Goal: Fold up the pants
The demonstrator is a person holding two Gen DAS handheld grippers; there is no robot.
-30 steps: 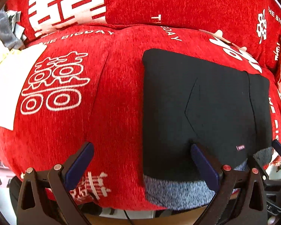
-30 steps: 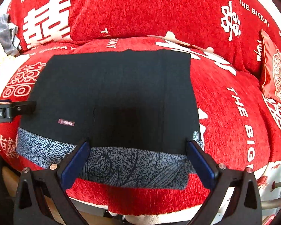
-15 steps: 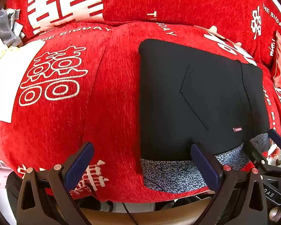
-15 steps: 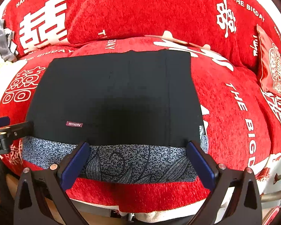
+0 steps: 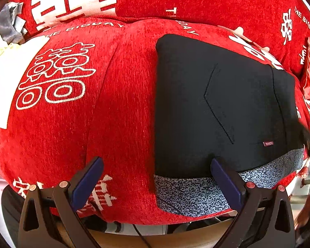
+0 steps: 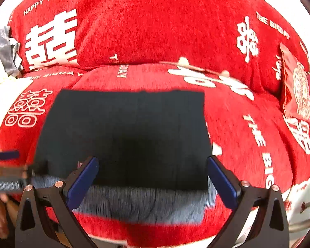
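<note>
While folded pants [image 5: 221, 107] lie on sofa [image 5: 122, 107], L gripper [image 5: 157, 177] & R gripper [image 6: 153, 175] gape, empty.

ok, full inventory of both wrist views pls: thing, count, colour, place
pants: 1, black with a grey speckled waistband, folded into a rectangle on the sofa seat, waistband at the front edge
small label: 1, dark red, on the pants near the waistband
sofa cover: 1, red with white characters and lettering, over seat and backrest
cushion: 1, red patterned, at the seat's right end
grey cloth: 1, at the far left by the backrest
white cloth: 1, far left on the seat
left gripper: open, empty, at the seat's front edge
right gripper: open, empty, above the waistband; image blurred
</note>
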